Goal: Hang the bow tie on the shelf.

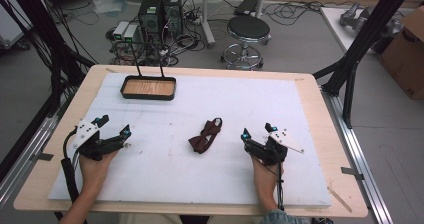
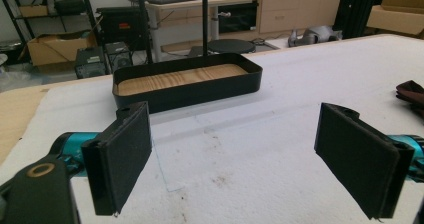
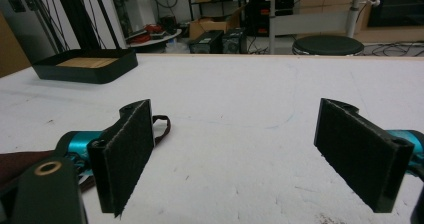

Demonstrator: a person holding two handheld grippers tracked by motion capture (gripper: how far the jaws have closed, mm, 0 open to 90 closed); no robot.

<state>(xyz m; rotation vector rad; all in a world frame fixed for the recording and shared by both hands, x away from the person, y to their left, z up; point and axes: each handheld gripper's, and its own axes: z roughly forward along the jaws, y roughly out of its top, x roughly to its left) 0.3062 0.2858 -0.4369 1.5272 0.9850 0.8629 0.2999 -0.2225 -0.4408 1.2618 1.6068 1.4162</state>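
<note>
Both tools, left (image 1: 114, 125) and right (image 1: 255, 130), rest with jaws apart beside the bow tie (image 1: 205, 135); its limp fabric could slip from a shallow pinch.

A dark brown bow tie (image 1: 205, 136) lies flat and slightly askew on the white mat, in the gap between the two pairs of open jaws, nearer the right pair. Its strap curls out in a loop just beyond the right gripper's (image 3: 250, 154) left-hand jaw, untouched by either pad.
</note>
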